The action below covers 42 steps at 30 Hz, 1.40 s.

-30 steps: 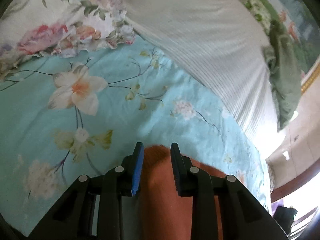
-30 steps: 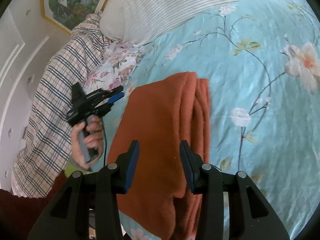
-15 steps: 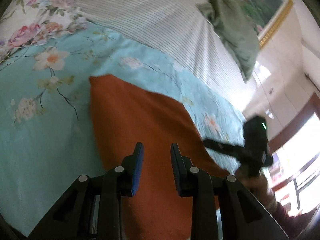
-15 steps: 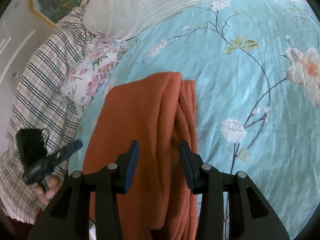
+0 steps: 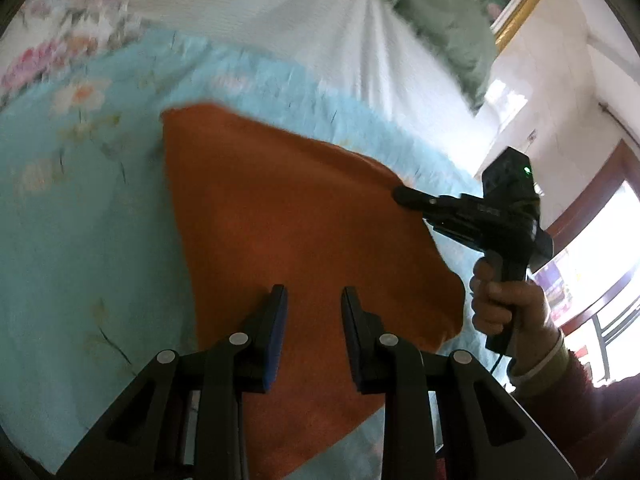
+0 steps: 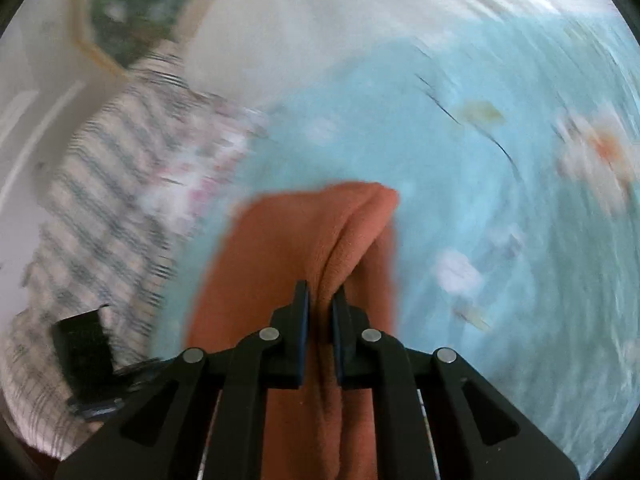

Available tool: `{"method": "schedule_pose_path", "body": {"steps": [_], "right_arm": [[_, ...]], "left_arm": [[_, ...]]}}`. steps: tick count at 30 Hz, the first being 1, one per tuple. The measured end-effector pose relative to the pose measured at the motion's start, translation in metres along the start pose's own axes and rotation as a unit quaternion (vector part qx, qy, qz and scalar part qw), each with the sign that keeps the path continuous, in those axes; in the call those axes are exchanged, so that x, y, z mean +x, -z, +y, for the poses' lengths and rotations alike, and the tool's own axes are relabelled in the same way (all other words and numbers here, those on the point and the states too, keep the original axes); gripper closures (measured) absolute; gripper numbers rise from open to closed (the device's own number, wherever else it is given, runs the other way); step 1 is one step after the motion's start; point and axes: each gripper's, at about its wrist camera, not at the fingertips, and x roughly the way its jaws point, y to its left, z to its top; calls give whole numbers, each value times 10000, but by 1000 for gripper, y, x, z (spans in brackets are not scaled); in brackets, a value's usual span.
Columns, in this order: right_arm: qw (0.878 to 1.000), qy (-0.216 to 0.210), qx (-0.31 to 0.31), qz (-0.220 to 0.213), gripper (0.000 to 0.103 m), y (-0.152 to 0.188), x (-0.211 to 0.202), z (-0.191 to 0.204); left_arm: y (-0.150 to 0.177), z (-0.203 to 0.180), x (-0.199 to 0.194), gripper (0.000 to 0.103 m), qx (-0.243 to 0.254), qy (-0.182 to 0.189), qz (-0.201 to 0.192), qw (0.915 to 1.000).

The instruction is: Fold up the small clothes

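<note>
Just pinched shut: right tongs (image 6: pixel 319 300) on a raised ridge of the orange cloth (image 5: pixel 304 240) lying on the bed (image 5: pixel 80 240), likely for folding over; left tongs (image 5: pixel 313 300) parted above it, empty.

The bed (image 5: pixel 72 240), spread with a light blue flowered sheet, carries an orange cloth (image 5: pixel 288 220), a white striped pillow (image 5: pixel 304 28) and a checked blanket (image 6: pixel 104 184).
</note>
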Motion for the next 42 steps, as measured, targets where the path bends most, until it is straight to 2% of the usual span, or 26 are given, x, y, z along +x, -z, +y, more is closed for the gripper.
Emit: {"method": "schedule_pose_path", "body": {"steps": [2,3,4,6,9,12,15,19,21,24,26,27,28,29,30,37,42], "right_arm": [[9998,-35,174,46,92,5,8,-11],[9997,-65,219,41,92,5,10,-13],[9997,-66,237,16,92,5,10,-13],[9998,-7,214,24,91,4,10,-9],[9997,228,78,6,89,1,2,3],[9979,556,-157,-279,89,2,-20,23],[9974,381,-387,-484,89,1,-37,43],[9981,-107,-522,-314,88,-8,-30,66],[9986,-192,-456,-202,88,-11,-15,69],[9997,-54,-234,-17,88,-13,9,56],[9989,445,64,150,88,-11,29,31],[9990,391,183,134,91,-9,33,23],[9990,232,382,96,94,-7,36,11],[9987,183,463,61,101,-6,37,5],[9988,194,454,34,103,-6,36,4],[9991,358,204,-30,99,-3,19,19],[9994,201,-281,-18,98,18,-8,50]], "left_arm": [[10,2,13,77,-46,-154,136,9998],[13,2,16,81,-49,-256,146,9996],[16,2,18,82,-70,-304,120,9994],[17,3,16,81,-229,-260,48,9994],[18,6,16,81,-343,-202,64,9992],[19,8,15,81,-402,-184,75,9990],[18,5,6,81,-423,-144,80,9990],[2,-8,-7,80,-179,-163,-107,9996],[-7,-7,-9,80,-218,-149,-214,9994],[-17,3,-7,80,-428,-207,-300,9984],[-18,13,2,80,-552,-439,-176,9974],[-16,18,7,80,-615,-537,-67,9966],[-14,22,13,83,-682,-526,0,9963],[-10,28,15,87,-774,-465,15,9959],[-7,32,17,88,-847,-436,8,9954],[-4,24,11,88,-688,-536,-12,9962],[6,13,-6,88,-660,-481,-96,9966]]}}
